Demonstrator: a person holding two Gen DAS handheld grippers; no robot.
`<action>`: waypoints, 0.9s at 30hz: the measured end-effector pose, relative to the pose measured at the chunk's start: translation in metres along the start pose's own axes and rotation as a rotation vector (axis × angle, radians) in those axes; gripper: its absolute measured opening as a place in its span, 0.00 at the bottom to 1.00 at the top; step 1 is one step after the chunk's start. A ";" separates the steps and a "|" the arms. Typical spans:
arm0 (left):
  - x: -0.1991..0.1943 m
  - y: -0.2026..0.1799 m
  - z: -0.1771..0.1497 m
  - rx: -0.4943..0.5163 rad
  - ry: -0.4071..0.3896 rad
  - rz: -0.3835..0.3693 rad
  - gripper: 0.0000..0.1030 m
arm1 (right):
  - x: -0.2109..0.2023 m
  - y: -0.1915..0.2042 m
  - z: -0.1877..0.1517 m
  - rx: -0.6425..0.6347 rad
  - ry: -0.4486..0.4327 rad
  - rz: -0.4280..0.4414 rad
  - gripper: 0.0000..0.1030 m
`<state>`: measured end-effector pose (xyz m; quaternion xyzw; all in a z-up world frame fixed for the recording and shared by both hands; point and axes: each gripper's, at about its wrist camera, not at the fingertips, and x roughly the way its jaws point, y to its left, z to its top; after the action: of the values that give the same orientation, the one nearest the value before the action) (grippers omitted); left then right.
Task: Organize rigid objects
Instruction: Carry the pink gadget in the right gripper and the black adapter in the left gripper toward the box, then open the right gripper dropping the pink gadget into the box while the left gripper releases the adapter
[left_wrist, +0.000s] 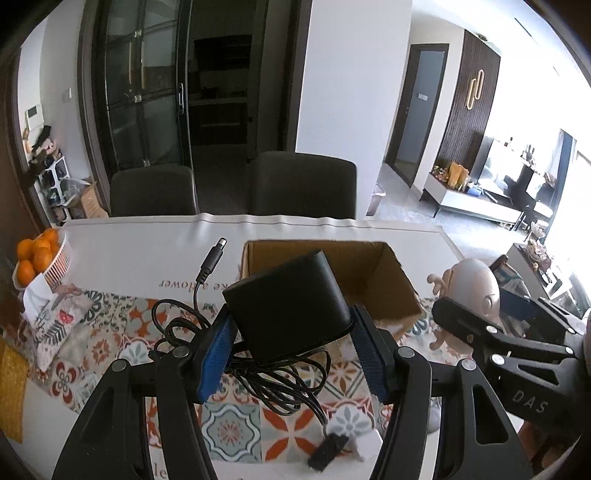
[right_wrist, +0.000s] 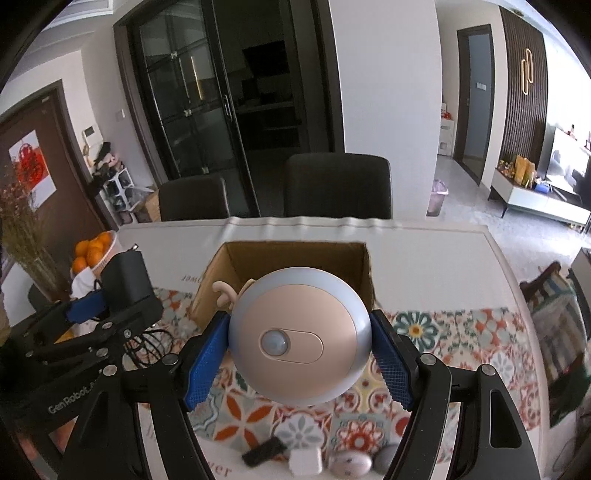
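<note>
The black power adapter is covering the near wall of the cardboard box, and its floor is staying out of sight. The round toy is blocking the box's inside too. Small items at the tabletop's near edge are blurring: a dark plug, a white cube.

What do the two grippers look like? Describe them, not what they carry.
Both are alike. The left gripper and the right gripper have black plastic linkage arms with silver rivets and blue ribbed finger pads. White lettering reads "DAS" on the right one, "GenRobot" on the left.
</note>
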<state>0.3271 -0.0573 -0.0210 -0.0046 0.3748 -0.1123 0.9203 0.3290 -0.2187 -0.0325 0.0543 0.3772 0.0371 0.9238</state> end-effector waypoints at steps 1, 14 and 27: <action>0.005 0.001 0.006 -0.003 0.000 0.002 0.59 | 0.004 -0.001 0.005 0.003 0.003 -0.001 0.72; 0.068 -0.002 0.055 0.039 0.109 0.012 0.59 | 0.065 -0.019 0.049 0.029 0.119 -0.013 0.72; 0.136 -0.007 0.064 0.073 0.256 0.012 0.62 | 0.101 -0.025 0.057 0.011 0.182 -0.049 0.72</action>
<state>0.4641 -0.0971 -0.0682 0.0456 0.4849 -0.1200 0.8651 0.4417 -0.2367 -0.0659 0.0464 0.4612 0.0171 0.8859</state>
